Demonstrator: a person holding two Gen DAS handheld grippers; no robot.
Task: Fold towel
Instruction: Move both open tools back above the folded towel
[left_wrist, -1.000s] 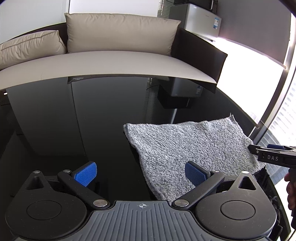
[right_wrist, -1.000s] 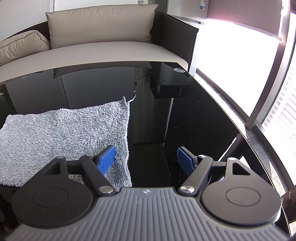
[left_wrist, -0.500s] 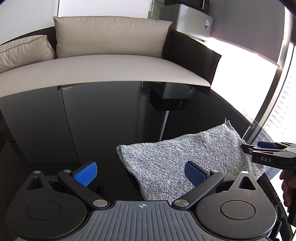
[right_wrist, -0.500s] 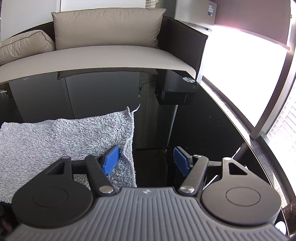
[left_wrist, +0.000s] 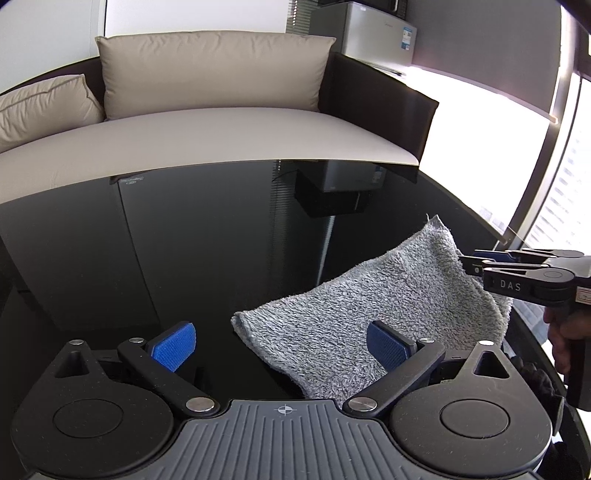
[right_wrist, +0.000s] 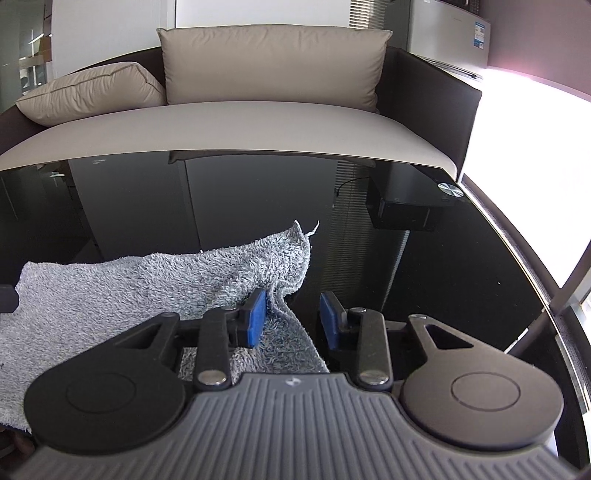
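Grey terry towel (left_wrist: 373, 314) lay rumpled on the black glass table (left_wrist: 203, 251). Left gripper (left_wrist: 280, 341) gaped wide over the towel's near-left corner. Right gripper (right_wrist: 291, 317) stood parted astride its right edge, gripping nothing.

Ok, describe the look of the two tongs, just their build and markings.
Both the left tongs and the right tongs are black, with blue textured pads on the fingers, silver rivets, round side discs and a ribbed grey centre. The right one's side reads "DAS".
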